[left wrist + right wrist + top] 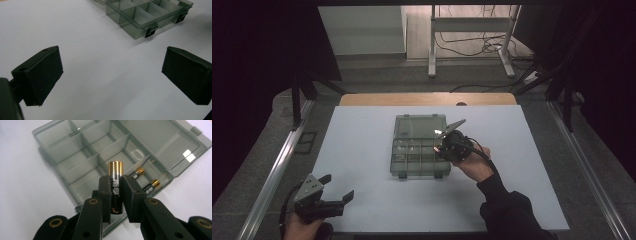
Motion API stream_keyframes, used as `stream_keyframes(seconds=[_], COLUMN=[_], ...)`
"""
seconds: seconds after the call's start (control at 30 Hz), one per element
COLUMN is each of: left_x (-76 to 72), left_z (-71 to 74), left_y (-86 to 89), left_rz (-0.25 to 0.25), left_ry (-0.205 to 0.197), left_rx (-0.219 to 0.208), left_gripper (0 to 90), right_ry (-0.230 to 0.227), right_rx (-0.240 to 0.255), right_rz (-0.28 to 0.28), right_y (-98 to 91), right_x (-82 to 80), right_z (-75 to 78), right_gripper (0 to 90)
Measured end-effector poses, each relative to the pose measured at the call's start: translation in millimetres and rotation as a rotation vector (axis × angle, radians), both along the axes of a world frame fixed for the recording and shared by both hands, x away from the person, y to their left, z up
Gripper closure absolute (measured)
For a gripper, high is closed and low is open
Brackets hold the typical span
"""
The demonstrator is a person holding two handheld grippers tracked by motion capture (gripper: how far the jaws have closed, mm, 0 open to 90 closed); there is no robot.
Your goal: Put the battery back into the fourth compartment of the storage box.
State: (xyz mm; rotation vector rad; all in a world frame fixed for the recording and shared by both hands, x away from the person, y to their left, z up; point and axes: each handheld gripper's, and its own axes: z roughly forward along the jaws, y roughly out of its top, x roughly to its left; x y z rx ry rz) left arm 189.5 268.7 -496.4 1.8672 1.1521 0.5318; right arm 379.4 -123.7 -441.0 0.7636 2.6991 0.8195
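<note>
Right gripper view: right tool (116, 191) pinches the battery (115, 187), long axis upright between the pads, gold end up, over the organiser box (75, 165); left tool (112, 75) spread.

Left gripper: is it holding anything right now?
No, the left gripper has its jaws wide apart over bare white table, nothing between them.

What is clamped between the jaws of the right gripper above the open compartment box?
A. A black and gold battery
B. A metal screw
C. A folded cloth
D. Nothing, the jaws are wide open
A: in the right gripper view the right gripper pinches a black and gold battery upright between its pads, over the clear compartment box.
</note>
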Motion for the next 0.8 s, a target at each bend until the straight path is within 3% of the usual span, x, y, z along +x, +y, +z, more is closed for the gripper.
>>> stream_keyframes(seconds=[0.4, 0.67, 0.8], left_x=[0.1, 0.1, -0.1], left_z=[0.1, 0.0, 0.1], left_y=[0.6, 0.7, 0.6], left_rz=[0.0, 0.0, -0.001], left_ry=[0.002, 0.003, 0.001], left_rx=[0.001, 0.001, 0.002], left_gripper=[3.7, 3.7, 3.7], right_ry=[-0.011, -0.009, -0.019], right_rx=[-0.016, -0.024, -0.008], right_rz=[-0.092, -0.137, -0.147], right_y=[3.0, 2.8, 5.1], right_x=[28.6, 39.1, 40.9], right_z=[-10.3, -20.6, -23.7], right_gripper=[76.6, 76.4, 64.3])
